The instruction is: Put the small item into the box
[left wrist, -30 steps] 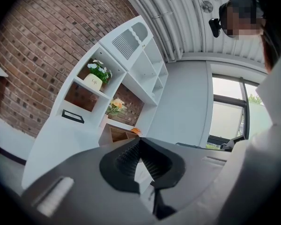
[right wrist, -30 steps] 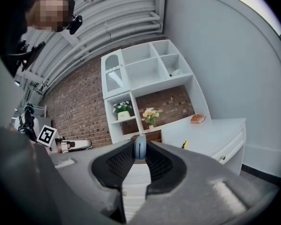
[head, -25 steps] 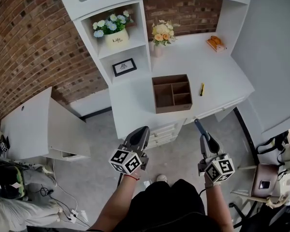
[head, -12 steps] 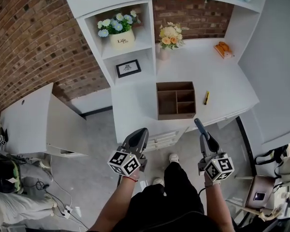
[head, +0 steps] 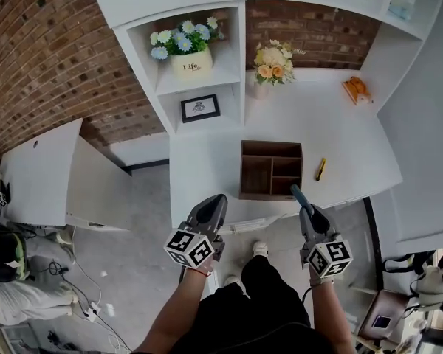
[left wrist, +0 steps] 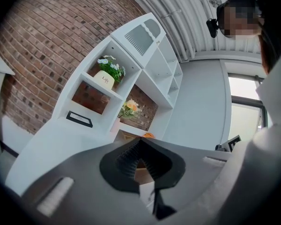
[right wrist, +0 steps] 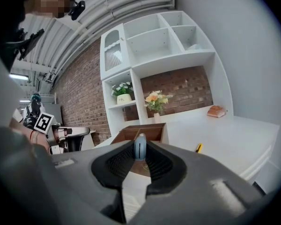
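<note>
From the head view, my left gripper [head: 217, 199] and right gripper [head: 296, 191] hang short of the white desk [head: 207, 161]; the brown box [head: 270, 146] stands on it just ahead, with a yellow item [head: 320, 169] lying near its right side. Left gripper view — jaws pressed together at the tips, nothing in them. Right gripper view — jaws clenched on the small blue item [right wrist: 140, 146], the box dead ahead. I'd carry it over an open compartment, lower it inside the walls, then release gently

One box [head: 271, 169], one blue item [right wrist: 139, 146], two bouquets [head: 181, 44].
</note>
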A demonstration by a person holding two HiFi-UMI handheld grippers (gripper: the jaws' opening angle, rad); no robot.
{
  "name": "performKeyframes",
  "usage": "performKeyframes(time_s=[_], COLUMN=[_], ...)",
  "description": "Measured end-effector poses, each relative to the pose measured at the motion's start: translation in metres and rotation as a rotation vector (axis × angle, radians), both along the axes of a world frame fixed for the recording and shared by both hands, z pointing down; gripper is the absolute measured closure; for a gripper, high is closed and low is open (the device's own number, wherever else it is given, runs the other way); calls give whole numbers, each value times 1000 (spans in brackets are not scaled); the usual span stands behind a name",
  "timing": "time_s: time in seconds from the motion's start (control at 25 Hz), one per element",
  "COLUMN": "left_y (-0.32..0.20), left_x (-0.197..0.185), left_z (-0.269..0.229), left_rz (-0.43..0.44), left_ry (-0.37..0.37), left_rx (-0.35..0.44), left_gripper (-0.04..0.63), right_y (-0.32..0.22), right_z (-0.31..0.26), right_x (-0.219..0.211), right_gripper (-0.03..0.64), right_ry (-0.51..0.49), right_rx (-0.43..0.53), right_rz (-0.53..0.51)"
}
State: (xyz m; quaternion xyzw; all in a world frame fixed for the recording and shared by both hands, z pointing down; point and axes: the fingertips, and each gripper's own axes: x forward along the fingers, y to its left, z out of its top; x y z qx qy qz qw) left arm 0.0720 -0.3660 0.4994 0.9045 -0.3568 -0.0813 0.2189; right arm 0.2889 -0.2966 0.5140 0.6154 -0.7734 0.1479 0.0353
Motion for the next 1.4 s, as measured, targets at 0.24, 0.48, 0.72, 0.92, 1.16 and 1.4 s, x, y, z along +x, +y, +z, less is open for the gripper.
performKeyframes(time_s=[0.24,0.48,0.72,0.92,1.16,1.4], left_y=[-17,-27,-32,-35,-35,-34], left_x=[2,1,4,3,0,-1], left_z=[4,8,7,8,9,10], left_rz=[-54,-95,-119,-135,-153,-163], left_ry=[4,13,23,23,19,18], left_rx=[-11,-27,-31,-33,-39,-44], left_gripper=[594,594,594,594,594,594], right_y=[-24,-37,-46,-51,-53,-56], right_z=[16,30,42,43,43,46], right_x=[1,-6,-10,-13,-14,-13], right_gripper=[549,548,548,546,546,545], right_ry=[29,140,211,247,287,286], right_rx=[-59,-121,-171,-181,-193,-203], right_rz=[-52,-131,-179,-204,-234,-240])
